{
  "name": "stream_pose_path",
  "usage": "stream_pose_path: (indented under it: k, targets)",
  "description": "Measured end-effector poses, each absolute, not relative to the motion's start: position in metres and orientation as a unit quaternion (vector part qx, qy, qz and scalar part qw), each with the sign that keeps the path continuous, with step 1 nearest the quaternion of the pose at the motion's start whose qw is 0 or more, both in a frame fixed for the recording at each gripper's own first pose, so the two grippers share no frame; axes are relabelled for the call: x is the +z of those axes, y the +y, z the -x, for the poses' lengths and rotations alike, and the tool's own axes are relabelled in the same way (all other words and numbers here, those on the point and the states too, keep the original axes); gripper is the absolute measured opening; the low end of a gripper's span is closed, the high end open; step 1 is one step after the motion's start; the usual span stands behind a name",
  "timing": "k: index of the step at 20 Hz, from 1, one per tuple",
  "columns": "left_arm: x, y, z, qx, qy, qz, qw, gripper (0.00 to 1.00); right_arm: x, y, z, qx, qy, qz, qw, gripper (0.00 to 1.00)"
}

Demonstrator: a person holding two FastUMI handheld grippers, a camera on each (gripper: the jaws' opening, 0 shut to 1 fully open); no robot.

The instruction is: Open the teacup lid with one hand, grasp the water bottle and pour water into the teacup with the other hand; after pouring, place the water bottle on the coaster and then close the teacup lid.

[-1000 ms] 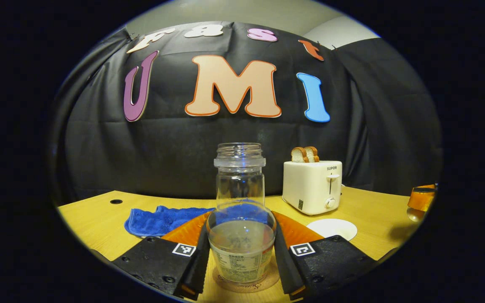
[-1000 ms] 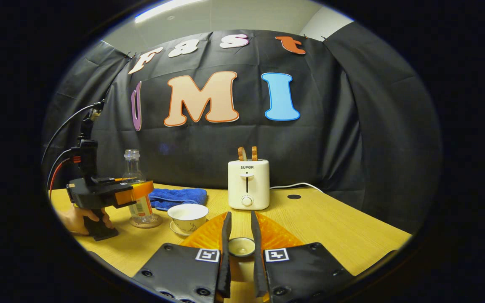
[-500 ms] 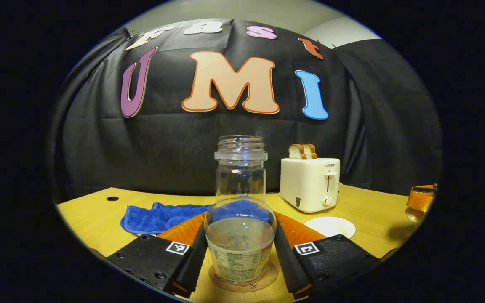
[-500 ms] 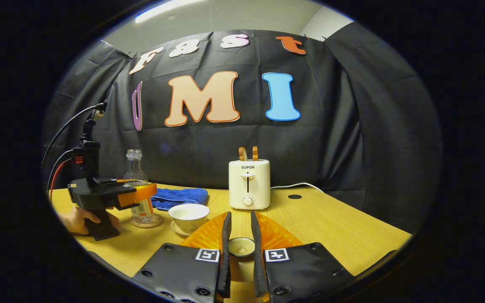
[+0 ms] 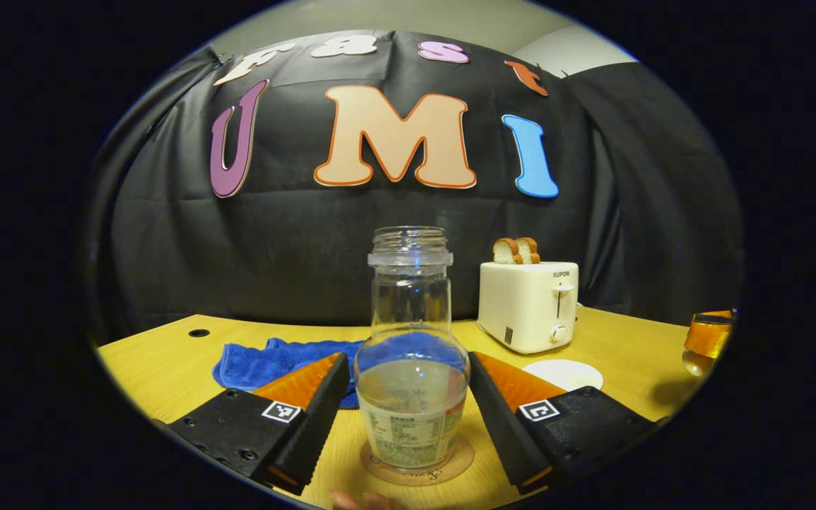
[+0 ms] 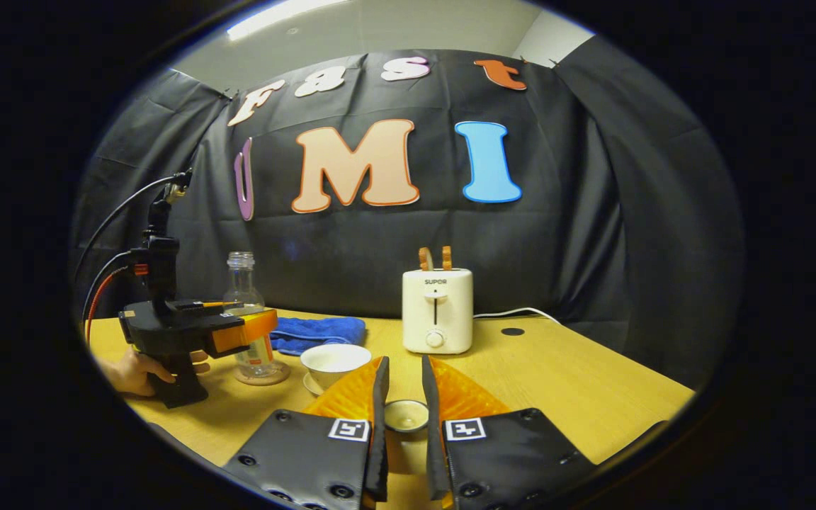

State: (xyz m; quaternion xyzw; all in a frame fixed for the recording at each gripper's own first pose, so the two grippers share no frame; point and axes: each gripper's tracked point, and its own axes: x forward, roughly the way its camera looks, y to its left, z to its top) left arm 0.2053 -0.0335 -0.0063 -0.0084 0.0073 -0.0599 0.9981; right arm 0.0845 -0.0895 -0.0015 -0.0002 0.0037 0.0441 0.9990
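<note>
An uncapped clear water bottle [image 5: 411,354], part full, stands upright on a round coaster [image 5: 418,467]. My left gripper [image 5: 408,361] is open, one finger on either side of the bottle with a gap at each. The white teacup [image 5: 562,373] sits to the right, lidless. In the right gripper view the teacup [image 6: 338,358] rests on a saucer, and the bottle [image 6: 246,319] stands behind the left gripper [image 6: 238,333], which a hand [image 6: 132,372] holds. My right gripper [image 6: 403,368] is shut on the small round teacup lid [image 6: 406,416], held above the table.
A cream toaster [image 5: 530,304] with two bread slices stands at the back, also seen as the toaster [image 6: 436,319] with a white cable. A blue cloth [image 5: 266,361] lies behind the bottle. The wooden table [image 6: 564,382] has free room at the right.
My left gripper's fingers have opened off the bottle, which now stands free on the coaster. The right gripper, still holding the lid, has swung slightly left.
</note>
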Motion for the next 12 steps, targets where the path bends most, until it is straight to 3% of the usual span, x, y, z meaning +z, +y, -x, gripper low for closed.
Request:
stream_pose_path:
  k: [6,12]
  targets:
    - [-0.005,-0.019,-0.156,-0.065,0.008,0.009,0.998,0.95,-0.004,-0.05,-0.124,0.094,0.006,-0.001,0.996,0.25]
    - [-0.002,0.015,-0.105,-0.013,0.009,0.007,1.0,0.95,-0.007,-0.024,-0.175,0.11,0.008,-0.002,0.994,0.24]
